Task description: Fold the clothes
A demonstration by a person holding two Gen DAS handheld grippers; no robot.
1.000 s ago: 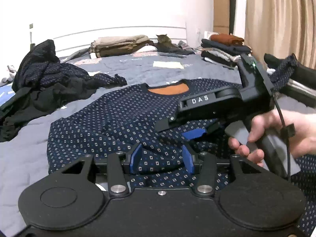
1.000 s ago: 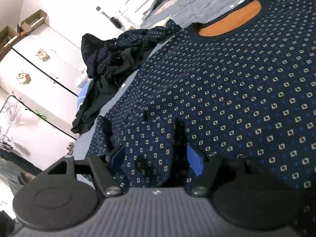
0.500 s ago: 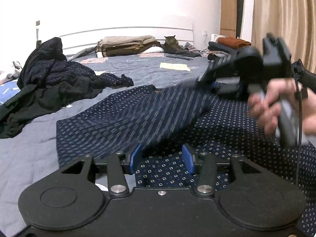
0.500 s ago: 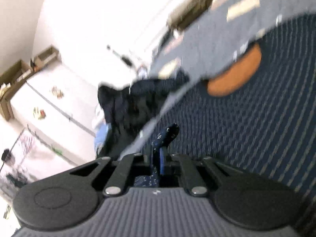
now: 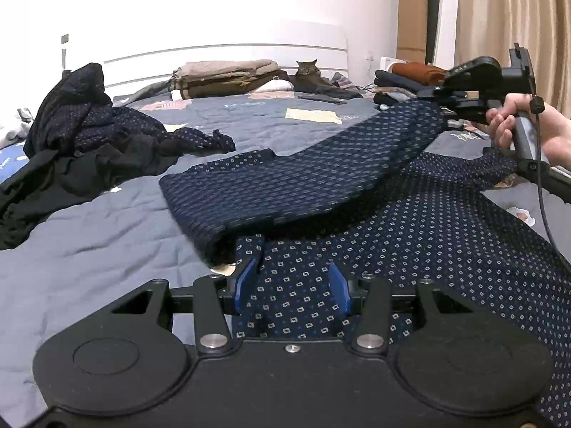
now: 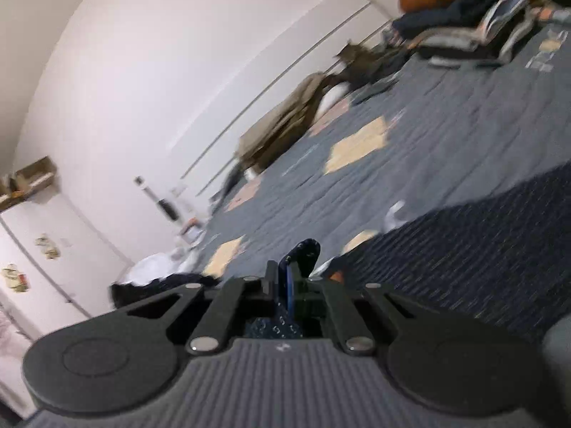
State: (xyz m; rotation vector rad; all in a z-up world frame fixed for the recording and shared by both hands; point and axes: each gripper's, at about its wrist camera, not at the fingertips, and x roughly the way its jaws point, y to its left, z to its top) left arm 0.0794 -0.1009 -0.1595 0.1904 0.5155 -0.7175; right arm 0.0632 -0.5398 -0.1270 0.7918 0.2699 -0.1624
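Observation:
A navy sweater [image 5: 428, 249] with small square dots lies on the grey quilt [image 5: 89, 249]. Its left part [image 5: 285, 185] is lifted and drawn across the body toward the right. My right gripper [image 5: 440, 101], held by a hand [image 5: 517, 125], is shut on the end of that lifted part, above the bed at the right. In the right wrist view the right gripper [image 6: 285, 278] stands shut with a tuft of dotted fabric [image 6: 303, 253] poking out. My left gripper [image 5: 292, 281] rests open at the near hem, with cloth lying between its blue pads [image 5: 246, 280].
A heap of dark clothes [image 5: 71, 142] lies at the left of the bed. Folded stacks sit at the headboard [image 5: 228, 78] and far right [image 5: 410, 78], with a cat [image 5: 308, 75] between them. Curtains [image 5: 517, 18] hang at the right. White cupboards [image 6: 53, 249] stand beyond.
My right gripper closed on the sweater's left side and swept it up and rightward over the body, covering the orange collar patch. The left gripper stayed in place.

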